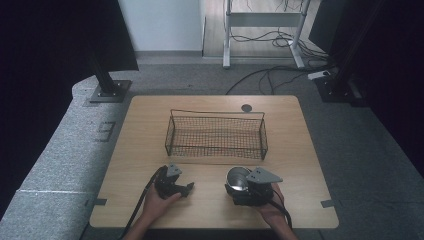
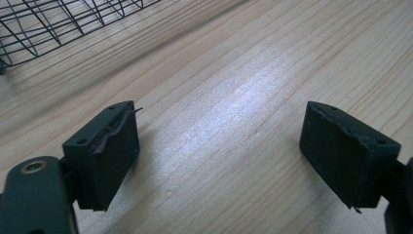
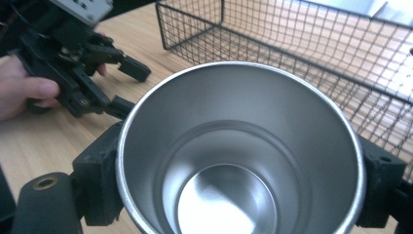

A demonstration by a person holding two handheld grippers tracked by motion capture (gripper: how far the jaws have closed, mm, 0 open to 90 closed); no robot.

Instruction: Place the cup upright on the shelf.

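Note:
A shiny steel cup (image 3: 238,161) stands upright between my right gripper's jaws, which press its sides; it is empty. From above, the cup (image 1: 238,178) sits at the table's front, right of centre, with the right gripper (image 1: 240,186) shut on it. My left gripper (image 1: 189,189) rests on the table at the front left, held in a hand, its jaws wide apart with bare wood between them. In the left gripper view the pads (image 2: 104,156) hold nothing. The left gripper (image 3: 124,85) also appears in the right gripper view at upper left.
A black wire basket (image 1: 216,134) stands empty in the middle of the wooden table (image 1: 150,125), just beyond both grippers. Its mesh wall (image 3: 311,53) is close behind the cup. A small grey disc (image 1: 246,107) lies near the far edge.

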